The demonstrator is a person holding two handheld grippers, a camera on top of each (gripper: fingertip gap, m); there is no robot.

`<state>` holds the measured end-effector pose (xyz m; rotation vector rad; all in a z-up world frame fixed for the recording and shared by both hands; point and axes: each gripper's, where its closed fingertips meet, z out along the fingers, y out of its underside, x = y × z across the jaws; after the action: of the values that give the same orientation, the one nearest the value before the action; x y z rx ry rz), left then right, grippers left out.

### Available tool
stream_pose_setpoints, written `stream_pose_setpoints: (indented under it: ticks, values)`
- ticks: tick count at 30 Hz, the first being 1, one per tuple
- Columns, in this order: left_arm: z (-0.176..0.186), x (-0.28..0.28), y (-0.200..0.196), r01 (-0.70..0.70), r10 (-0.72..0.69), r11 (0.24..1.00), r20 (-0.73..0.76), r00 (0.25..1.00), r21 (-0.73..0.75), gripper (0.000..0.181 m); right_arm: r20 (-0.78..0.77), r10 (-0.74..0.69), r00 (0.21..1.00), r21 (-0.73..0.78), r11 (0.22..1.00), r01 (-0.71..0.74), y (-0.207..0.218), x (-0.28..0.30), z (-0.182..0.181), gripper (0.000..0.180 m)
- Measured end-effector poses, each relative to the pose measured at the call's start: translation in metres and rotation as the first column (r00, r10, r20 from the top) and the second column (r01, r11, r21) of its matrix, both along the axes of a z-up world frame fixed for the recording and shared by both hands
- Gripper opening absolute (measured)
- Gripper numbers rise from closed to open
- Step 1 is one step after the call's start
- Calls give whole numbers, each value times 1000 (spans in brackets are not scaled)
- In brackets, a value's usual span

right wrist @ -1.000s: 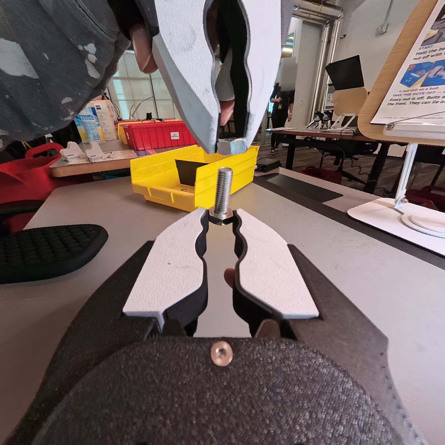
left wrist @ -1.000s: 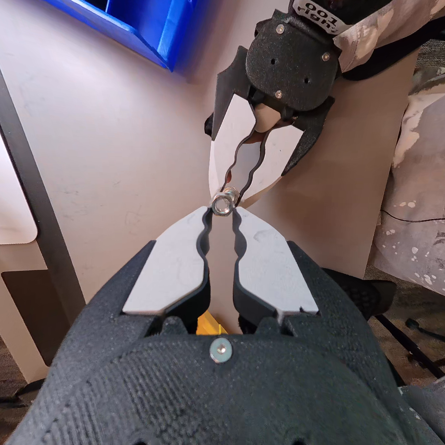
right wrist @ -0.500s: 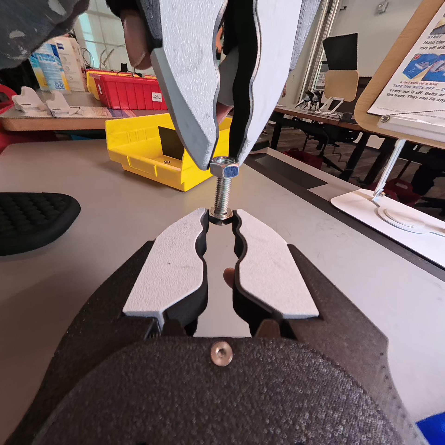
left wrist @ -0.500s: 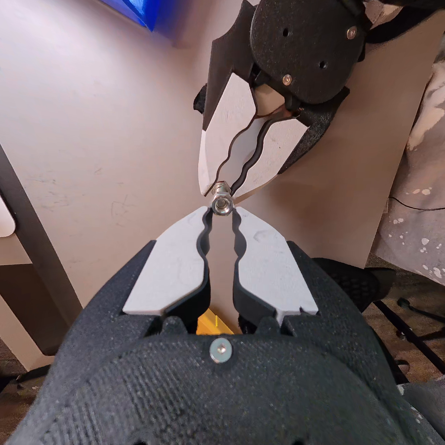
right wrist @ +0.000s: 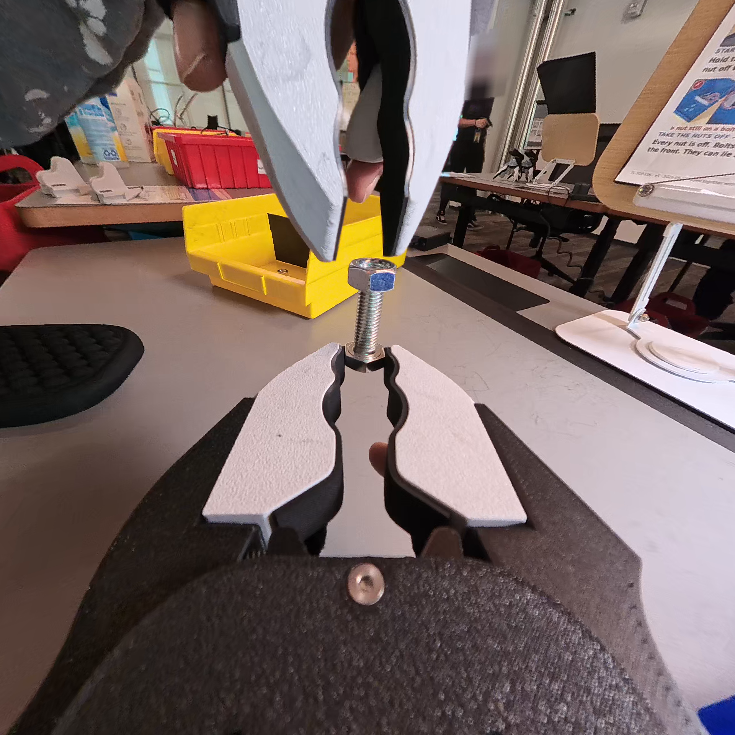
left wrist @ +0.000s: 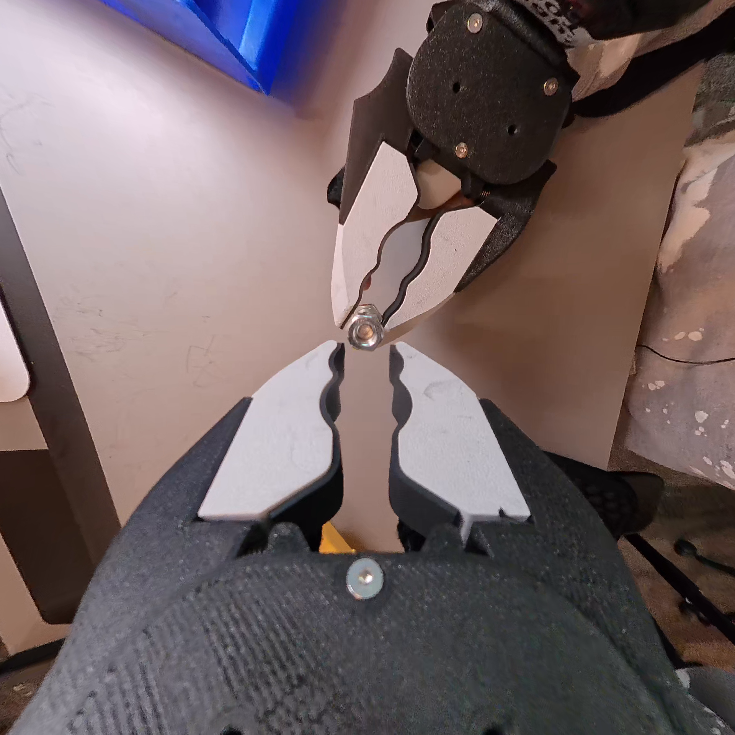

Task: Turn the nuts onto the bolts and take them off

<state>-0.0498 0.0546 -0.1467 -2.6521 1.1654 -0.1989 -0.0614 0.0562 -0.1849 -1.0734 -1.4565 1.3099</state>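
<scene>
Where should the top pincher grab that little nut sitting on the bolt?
Take the nut by two opposite flat sides, coming straight down from above with the left gripper. The bolt stands upright, clamped at its head by the right gripper, so the nut's flats face sideways for the fingers.

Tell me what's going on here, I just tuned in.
The right claw is shut on the head of a bolt, holding it upright above the table. A nut sits on the bolt's top end. The left claw hangs open just above the nut, not gripping it. A yellow bin stands behind.
</scene>
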Motion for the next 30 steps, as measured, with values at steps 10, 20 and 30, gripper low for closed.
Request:
stream_pose_setpoints:
  ticks: [10, 20, 30]
  values:
    - [30, 4, 13, -331, 38, 811, 522, 852, 482, 29, -58, -47, 997, -22, 999, 46, 13, 4, 16, 18]
    - [31, 15, 29, -486, -64, 659, 687, 724, 573, 31, -97, -98, 990, -43, 995, 94, 27, 10, 34, 18]
    - [28, 18, 33, -488, -80, 663, 701, 709, 568, 25, -97, -76, 992, -55, 996, 71, 22, 9, 32, 18]
